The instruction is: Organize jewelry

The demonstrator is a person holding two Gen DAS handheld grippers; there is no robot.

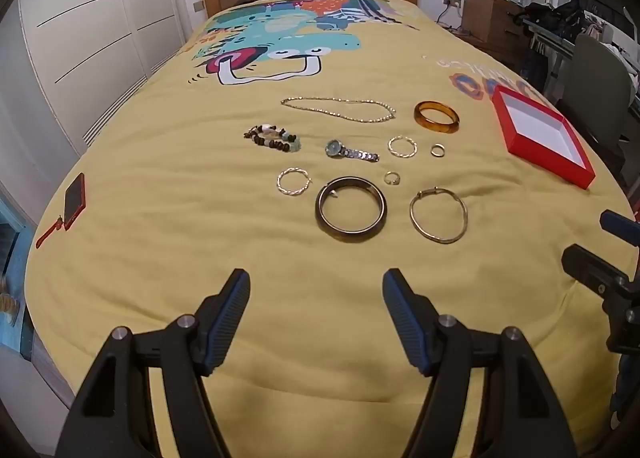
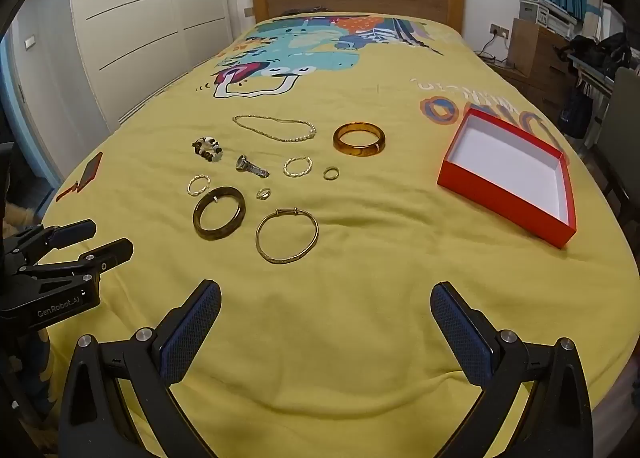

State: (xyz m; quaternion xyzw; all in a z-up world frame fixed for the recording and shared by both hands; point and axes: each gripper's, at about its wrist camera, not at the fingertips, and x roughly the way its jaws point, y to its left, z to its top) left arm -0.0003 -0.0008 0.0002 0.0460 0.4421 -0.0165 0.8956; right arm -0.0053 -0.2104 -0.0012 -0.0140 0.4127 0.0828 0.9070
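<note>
Both grippers hovered over the near end of a yellow bedspread (image 1: 160, 242), tilted down, each with jaws spread wide and nothing between them. Ahead of the left gripper (image 1: 316, 290) lay the jewelry, all loose on the cover: a dark bangle (image 1: 351, 209) closest, a thin gold bangle (image 1: 439, 215) just right of it, a small ring (image 1: 391, 178) between and slightly beyond them. Further out sat a twisted hoop (image 1: 294, 181), a wristwatch (image 1: 350, 151), a second twisted hoop (image 1: 402, 146) and a gold ring (image 1: 438, 150). Farthest were a beaded bracelet (image 1: 273, 137), a pearl necklace (image 1: 340, 109) and an amber bangle (image 1: 436, 117). The red box (image 2: 505, 194), open with white lining, lay ahead and to the right of the right gripper (image 2: 326, 298), well apart from the jewelry. A red phone (image 1: 75, 201) lay far left near the bed edge.
</note>
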